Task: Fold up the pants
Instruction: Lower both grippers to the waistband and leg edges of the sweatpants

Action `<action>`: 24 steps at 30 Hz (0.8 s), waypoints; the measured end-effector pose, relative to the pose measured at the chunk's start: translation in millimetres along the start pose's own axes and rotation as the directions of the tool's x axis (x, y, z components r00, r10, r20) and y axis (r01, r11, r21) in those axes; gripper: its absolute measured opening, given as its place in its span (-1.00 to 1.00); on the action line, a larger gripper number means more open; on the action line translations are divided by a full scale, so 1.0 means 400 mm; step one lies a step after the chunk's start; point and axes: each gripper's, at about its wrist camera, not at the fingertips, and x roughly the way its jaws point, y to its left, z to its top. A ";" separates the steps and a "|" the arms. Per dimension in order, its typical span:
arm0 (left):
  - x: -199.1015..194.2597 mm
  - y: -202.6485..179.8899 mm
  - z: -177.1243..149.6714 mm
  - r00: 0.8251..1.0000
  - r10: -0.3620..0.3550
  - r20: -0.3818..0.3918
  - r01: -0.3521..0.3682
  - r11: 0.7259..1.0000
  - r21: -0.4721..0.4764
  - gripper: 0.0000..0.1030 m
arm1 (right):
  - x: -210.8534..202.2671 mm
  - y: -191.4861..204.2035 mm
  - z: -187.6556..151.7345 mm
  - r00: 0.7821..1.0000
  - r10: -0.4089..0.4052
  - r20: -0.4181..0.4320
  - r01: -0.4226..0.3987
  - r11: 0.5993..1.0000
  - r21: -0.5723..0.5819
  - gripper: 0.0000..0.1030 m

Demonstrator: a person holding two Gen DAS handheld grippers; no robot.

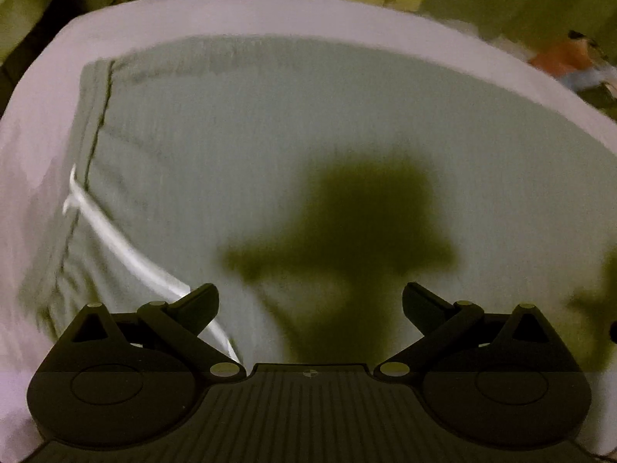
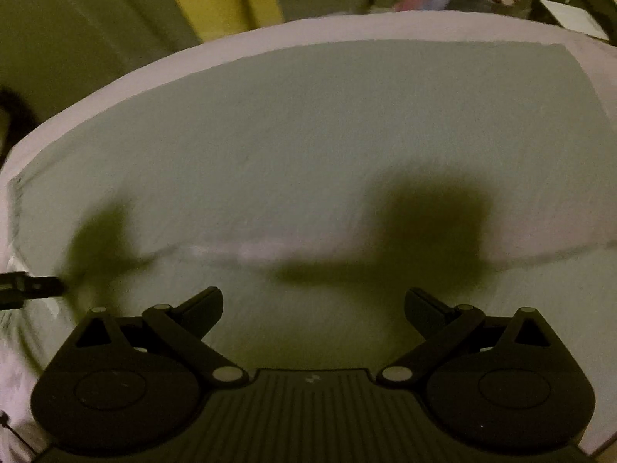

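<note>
Hovering wide open and empty, left gripper (image 1: 310, 301) and right gripper (image 2: 313, 303) risk pinching only 1 layer of flat grey-green fabric pants (image 1: 270, 146), snagging white drawstring (image 1: 127, 254).

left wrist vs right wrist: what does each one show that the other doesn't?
Left wrist only: the waistband with its dark seam and a white drawstring across the pants.

Right wrist only: the far right corner of the pants, and a dark tool tip at the left edge, probably the other gripper.

Both: grey-green pants flat on a white surface, open fingers empty above the cloth, gripper shadows.
</note>
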 end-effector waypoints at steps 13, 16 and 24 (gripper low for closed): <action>0.127 0.049 0.365 0.994 0.041 -0.102 -0.051 0.994 -0.101 1.00 | 0.072 -0.072 0.365 0.977 -0.215 0.014 0.214 0.976 0.043 0.95; 0.157 0.051 0.417 0.987 0.041 -0.154 -0.058 0.993 -0.105 1.00 | 0.078 -0.108 0.415 0.976 -0.217 0.018 0.214 0.972 0.097 0.95; 0.201 0.057 0.507 0.964 0.063 -0.259 -0.111 0.978 -0.177 1.00 | 0.118 -0.221 0.526 0.983 -0.174 -0.053 0.182 0.950 0.254 0.95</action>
